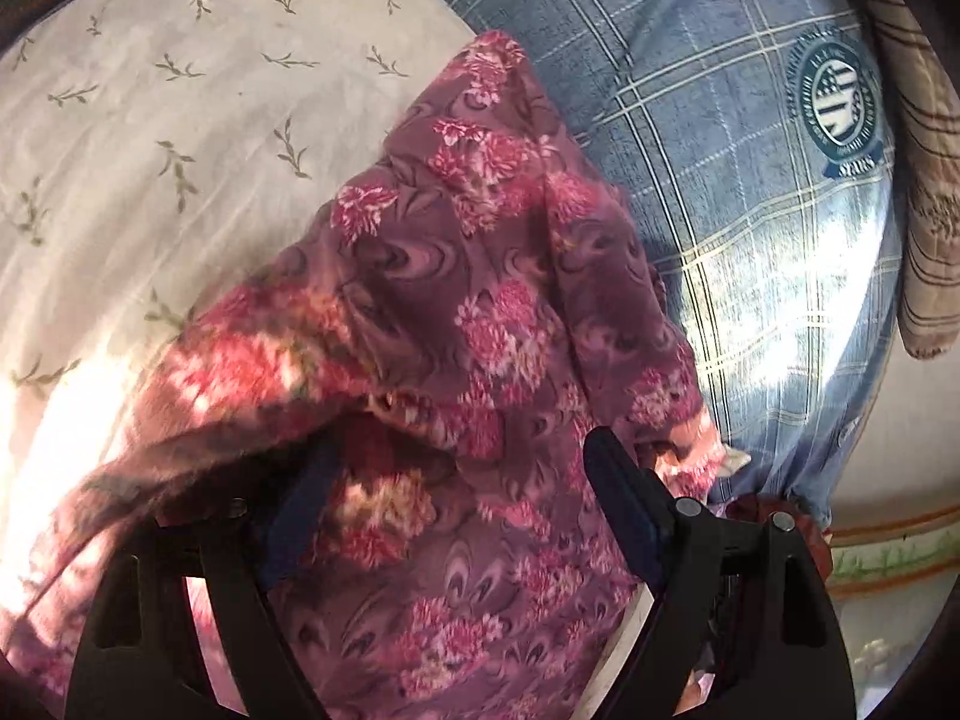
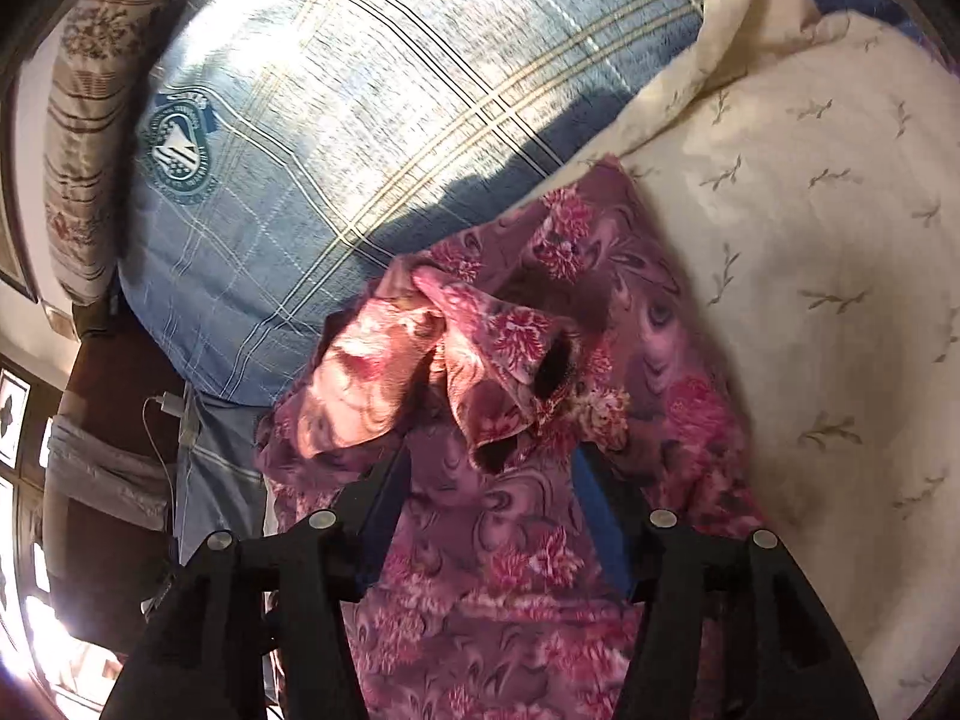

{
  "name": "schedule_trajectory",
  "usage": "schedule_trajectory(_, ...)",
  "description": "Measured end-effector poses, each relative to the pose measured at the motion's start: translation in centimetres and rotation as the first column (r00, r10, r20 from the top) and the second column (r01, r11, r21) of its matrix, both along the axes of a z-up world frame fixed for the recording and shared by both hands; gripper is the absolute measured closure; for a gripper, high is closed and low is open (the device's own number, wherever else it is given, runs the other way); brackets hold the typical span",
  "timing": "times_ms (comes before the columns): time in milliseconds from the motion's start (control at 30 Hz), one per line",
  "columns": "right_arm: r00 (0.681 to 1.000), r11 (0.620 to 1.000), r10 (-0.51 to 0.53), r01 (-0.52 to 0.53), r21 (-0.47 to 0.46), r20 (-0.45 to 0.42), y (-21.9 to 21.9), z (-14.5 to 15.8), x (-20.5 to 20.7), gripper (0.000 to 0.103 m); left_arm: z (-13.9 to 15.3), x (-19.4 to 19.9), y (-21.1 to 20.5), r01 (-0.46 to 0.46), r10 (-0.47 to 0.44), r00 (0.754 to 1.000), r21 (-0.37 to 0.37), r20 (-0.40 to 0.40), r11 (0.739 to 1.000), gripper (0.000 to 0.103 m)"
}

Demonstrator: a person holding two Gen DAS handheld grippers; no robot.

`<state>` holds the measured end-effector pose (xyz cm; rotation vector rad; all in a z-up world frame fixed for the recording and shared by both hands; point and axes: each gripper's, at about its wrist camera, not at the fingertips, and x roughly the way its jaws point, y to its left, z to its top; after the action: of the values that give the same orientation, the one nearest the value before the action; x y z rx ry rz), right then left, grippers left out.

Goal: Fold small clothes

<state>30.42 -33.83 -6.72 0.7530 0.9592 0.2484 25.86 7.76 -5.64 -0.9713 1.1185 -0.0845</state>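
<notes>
One floral garment (image 1: 480, 312) lay on one cream sprigged sheet (image 1: 180, 120), one blue plaid pillow (image 1: 720, 150) at its two o'clock. The left gripper (image 1: 462, 462) stood spread, cloth between and draped over its fingers (image 1: 618, 480), its ten-o'clock finger nearly buried. The right gripper (image 2: 489, 468) was parted too, a ruffled fold at its twelve o'clock; whether either pinched, I could not tell.

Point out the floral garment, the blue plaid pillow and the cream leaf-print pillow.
floral garment (image 2: 528, 540), right wrist view, flat body panel.
blue plaid pillow (image 1: 720, 120), left wrist view, plaid face.
cream leaf-print pillow (image 1: 180, 120), left wrist view, top face.

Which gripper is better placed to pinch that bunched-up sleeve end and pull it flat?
Right. The right gripper sits open just below the bunched sleeve. The left gripper straddles plain garment body.
</notes>
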Motion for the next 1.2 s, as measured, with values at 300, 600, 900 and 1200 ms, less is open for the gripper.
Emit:
schedule_trajectory(300, 0.995, 0.999, -0.013, 0.009, 0.043, 0.1, -1.5, 3.4, 1.6, 0.096, 3.0, 2.4, 1.6, -0.026, 0.017, 0.999, 0.218, 0.045, 0.976, 0.094)
schedule_trajectory(600, 0.992, 0.992, -0.123, 0.123, 0.023, 0.01, -7.7, 3.5, -3.3, 0.096, 1.6, -1.9, 5.5, -0.055, 0.06, 0.998, 0.183, -0.023, 0.982, 0.094)
schedule_trajectory(900, 0.996, 0.985, -0.004, -0.012, 0.173, 0.094, -3.6, 2.2, -8.4, 0.04, 2.8, -2.6, 3.8, 0.003, -0.007, 1.0, 0.21, 0.021, 0.978, 0.06)
schedule_trajectory(1200, 0.976, 0.982, 0.19, -0.186, -0.039, 0.104, 2.6, 4.3, -5.7, 0.097, 2.4, -1.6, 2.2, 0.036, -0.04, 0.999, 0.21, 0.014, 0.977, 0.06)
